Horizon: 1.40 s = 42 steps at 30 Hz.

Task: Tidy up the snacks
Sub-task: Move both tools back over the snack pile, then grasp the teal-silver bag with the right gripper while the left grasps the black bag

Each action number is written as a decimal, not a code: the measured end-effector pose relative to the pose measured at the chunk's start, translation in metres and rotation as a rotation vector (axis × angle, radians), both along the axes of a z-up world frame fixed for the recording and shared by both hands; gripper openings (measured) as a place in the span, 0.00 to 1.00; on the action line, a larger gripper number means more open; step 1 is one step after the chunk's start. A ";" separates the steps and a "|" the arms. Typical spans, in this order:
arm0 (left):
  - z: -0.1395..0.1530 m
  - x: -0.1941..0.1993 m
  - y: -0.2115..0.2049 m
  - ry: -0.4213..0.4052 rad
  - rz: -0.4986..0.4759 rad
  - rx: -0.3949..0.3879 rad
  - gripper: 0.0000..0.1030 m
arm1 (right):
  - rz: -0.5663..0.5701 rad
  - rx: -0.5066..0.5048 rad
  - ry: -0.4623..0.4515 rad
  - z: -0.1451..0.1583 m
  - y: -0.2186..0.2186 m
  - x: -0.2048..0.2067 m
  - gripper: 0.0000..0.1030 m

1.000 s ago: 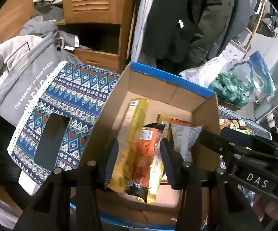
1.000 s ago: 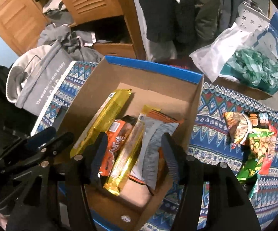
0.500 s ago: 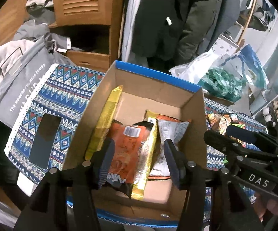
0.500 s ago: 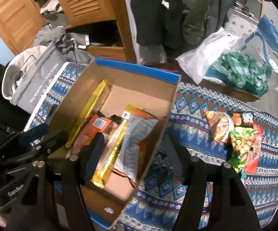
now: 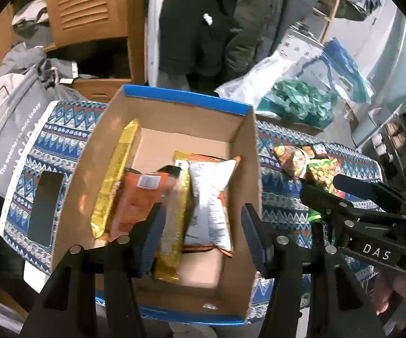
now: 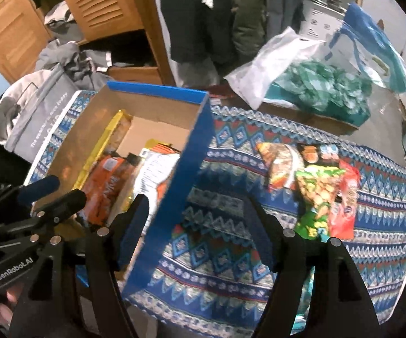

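Note:
A cardboard box (image 5: 242, 152) with a blue rim stands on the patterned tablecloth (image 6: 231, 242). In it lie a long gold packet (image 5: 115, 174), an orange packet (image 5: 138, 200), a second gold packet (image 5: 174, 225) and a silver-white bag (image 5: 208, 197). My left gripper (image 5: 203, 233) is open and empty over the box's near half. My right gripper (image 6: 200, 225) is open and empty, astride the box's right wall (image 6: 186, 174). Loose snack bags, brown (image 6: 278, 163), green (image 6: 315, 194) and red (image 6: 346, 197), lie on the cloth to the right.
A dark phone (image 5: 45, 208) lies on the cloth left of the box. A grey bag (image 5: 8, 129) sits at the far left. A white plastic bag with green contents (image 6: 315, 90) lies behind the table. A wooden cabinet (image 5: 90, 8) and hanging coats stand beyond.
The orange packet has dropped out of my left gripper into the box and the jaws have opened wide. My right gripper has swung right, from over the box to its right wall.

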<state>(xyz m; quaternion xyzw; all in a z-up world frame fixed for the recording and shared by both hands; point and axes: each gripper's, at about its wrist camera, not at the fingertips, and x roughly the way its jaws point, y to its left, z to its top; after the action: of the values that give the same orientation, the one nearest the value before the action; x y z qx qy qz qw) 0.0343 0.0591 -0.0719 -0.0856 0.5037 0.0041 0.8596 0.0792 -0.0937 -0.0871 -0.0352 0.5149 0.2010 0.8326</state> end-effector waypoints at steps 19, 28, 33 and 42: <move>-0.002 -0.001 -0.080 0.028 -0.108 0.059 0.78 | -0.088 -0.009 0.015 -0.010 -0.093 -0.018 0.77; -0.021 0.001 -0.121 0.099 -0.170 0.075 0.78 | -0.161 -0.011 0.058 -0.029 -0.145 -0.020 0.77; -0.033 0.004 -0.142 0.134 -0.195 0.060 0.78 | -0.197 0.000 0.097 -0.043 -0.167 -0.021 0.77; -0.059 0.011 -0.168 0.203 -0.211 0.034 0.78 | -0.244 0.027 0.180 -0.075 -0.189 -0.021 0.77</move>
<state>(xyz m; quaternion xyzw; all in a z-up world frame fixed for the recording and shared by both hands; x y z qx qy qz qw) 0.0454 -0.1084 -0.1312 -0.0169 0.5941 -0.0690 0.8012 0.0582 -0.2827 -0.1623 0.0571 0.5853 0.1077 0.8016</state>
